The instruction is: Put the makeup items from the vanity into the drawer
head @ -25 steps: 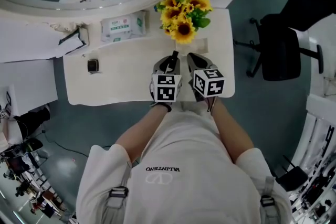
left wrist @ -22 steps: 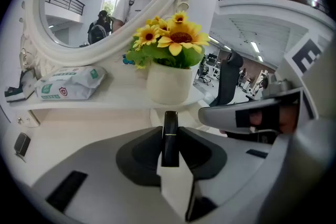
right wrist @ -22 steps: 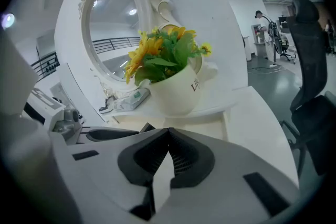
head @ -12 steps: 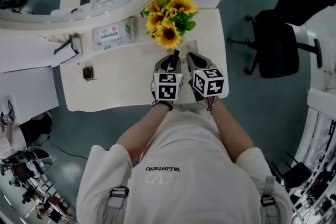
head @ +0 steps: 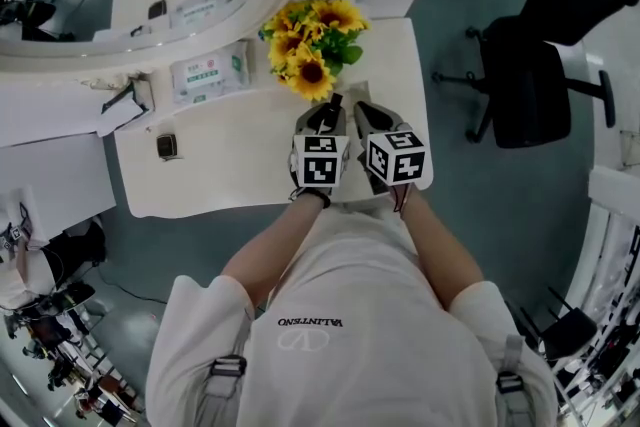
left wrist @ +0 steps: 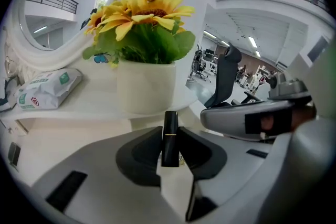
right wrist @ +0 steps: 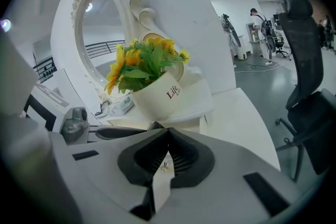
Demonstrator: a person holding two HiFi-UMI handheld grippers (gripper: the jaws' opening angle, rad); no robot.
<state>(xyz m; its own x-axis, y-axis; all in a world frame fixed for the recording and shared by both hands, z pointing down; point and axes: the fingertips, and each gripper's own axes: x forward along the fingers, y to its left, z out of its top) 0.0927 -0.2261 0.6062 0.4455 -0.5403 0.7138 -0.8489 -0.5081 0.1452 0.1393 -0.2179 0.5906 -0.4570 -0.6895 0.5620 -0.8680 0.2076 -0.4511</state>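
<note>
A black lipstick tube with a thin gold band stands upright between the jaws of my left gripper, which is shut on it. In the head view its tip pokes out ahead of the left gripper, over the white vanity top just in front of the sunflower pot. My right gripper hovers close beside it on the right. Its jaws meet at the tip with nothing between them. No drawer shows in any view.
A white pot of sunflowers stands on a raised shelf right ahead. A wipes pack and a small dark square item lie to the left. An oval mirror rises behind. A black office chair stands to the right.
In the head view the vanity and flowers have drifted slightly left and up. Both grippers keep the same pose, and the lipstick stays in the left one.
</note>
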